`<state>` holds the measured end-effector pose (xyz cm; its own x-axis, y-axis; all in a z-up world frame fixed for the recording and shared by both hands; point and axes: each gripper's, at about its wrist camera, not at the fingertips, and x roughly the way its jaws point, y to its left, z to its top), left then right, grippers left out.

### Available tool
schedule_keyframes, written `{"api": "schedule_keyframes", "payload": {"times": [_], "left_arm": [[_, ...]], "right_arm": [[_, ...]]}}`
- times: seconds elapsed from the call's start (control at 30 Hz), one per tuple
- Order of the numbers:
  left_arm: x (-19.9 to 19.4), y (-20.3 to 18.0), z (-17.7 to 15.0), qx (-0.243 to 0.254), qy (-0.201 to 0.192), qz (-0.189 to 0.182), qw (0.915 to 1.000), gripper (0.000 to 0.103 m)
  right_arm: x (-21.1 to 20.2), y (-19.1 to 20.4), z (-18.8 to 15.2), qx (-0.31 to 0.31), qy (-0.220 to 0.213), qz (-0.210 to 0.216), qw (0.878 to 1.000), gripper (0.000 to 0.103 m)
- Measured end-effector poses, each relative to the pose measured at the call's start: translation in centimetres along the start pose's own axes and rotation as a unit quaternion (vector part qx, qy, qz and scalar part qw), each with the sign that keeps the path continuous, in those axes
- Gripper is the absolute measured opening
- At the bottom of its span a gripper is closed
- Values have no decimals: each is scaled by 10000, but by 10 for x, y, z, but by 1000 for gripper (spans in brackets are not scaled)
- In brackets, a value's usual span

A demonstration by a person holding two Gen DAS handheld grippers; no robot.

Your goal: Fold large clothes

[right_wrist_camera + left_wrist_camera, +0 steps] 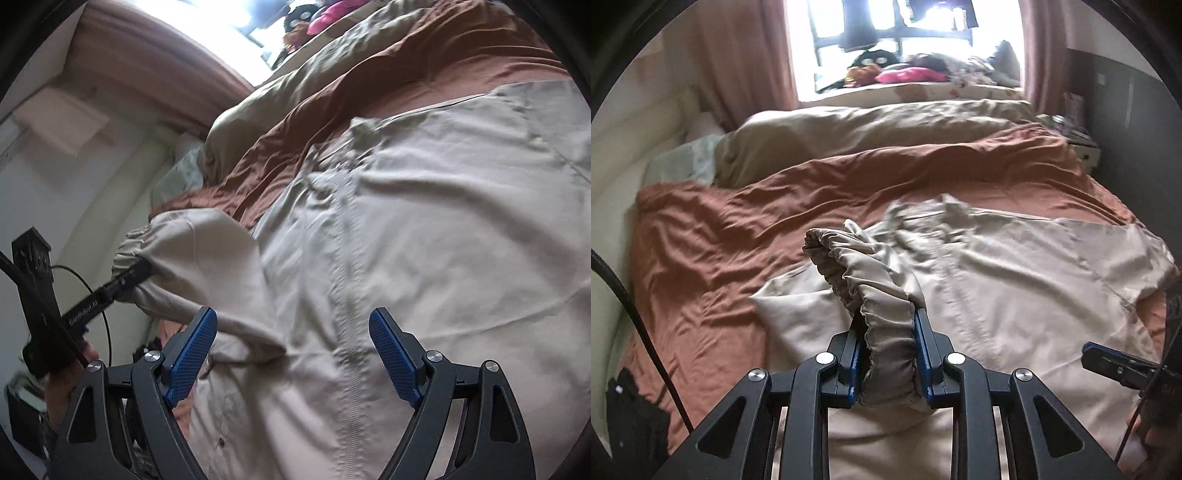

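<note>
Left wrist view shows the left claw (890, 354) clamped on what seems the beige jacket's (1015, 295) elastic cuff (864, 284) above the bed (701, 258), while the right claw (291, 365) gapes empty.

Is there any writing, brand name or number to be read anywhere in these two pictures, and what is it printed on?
"GenRobot.AI": white letters along the side of the left tool, seen from the right wrist camera; the last letters are blurred, so that reading is likely, not certain.
Boxes beside the bed: any print is too small and blurred to read.
The beige jacket shows no readable text.
</note>
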<state>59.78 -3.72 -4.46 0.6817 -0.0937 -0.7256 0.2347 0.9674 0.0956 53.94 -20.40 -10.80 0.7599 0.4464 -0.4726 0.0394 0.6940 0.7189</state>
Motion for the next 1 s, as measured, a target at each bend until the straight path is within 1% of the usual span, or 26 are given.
{"api": "schedule_keyframes", "payload": {"times": [0.03, 0.1, 0.2, 0.27, 0.33, 0.37, 0.43, 0.53, 0.63, 0.7, 0.87, 0.93, 1.0], "left_arm": [[2, -8, 3, 28, -8, -108, 9999, 26], [10, -28, 9, 167, 18, -455, 9988, 27], [27, -51, 13, 293, 141, -740, 9967, 36], [36, -56, 12, 143, 264, -1266, 9915, 36], [45, -59, 12, 15, 466, -1565, 9866, 36], [48, -59, 11, 12, 503, -1575, 9862, 36], [49, -57, 8, 24, 511, -1522, 9870, 36], [46, -40, 0, -33, 517, -1313, 9900, 36], [41, -10, -12, -140, 492, -945, 9942, 36], [41, 13, -23, -278, 544, -724, 9955, 36], [40, 75, -61, -652, 736, -274, 9948, 36], [41, 97, -78, -813, 838, -64, 9931, 36], [43, 113, -93, -955, 924, 63, 9911, 36]], "right_arm": [[-5, -6, 3, 80, -43, -15, 10000, 84], [-12, -16, 5, 242, -116, -1, 9996, 84], [-20, -29, 7, 447, -199, -98, 9988, 84], [-21, -34, 7, 487, -200, -173, 9985, 84], [-20, -34, 7, 506, -194, -195, 9983, 84], [-21, -33, 7, 498, -200, -207, 9983, 84], [-22, -32, 7, 460, -212, -259, 9984, 84], [-18, -30, 5, 427, -167, -295, 9985, 84], [-6, -36, 5, 502, -64, -358, 9981, 84], [4, -45, 5, 648, 22, -371, 9972, 84], [21, -59, 9, 858, 72, -470, 9952, 84], [27, -66, 9, 970, 65, -458, 9942, 84], [33, -74, 10, 1059, 63, -517, 9930, 84]]}}
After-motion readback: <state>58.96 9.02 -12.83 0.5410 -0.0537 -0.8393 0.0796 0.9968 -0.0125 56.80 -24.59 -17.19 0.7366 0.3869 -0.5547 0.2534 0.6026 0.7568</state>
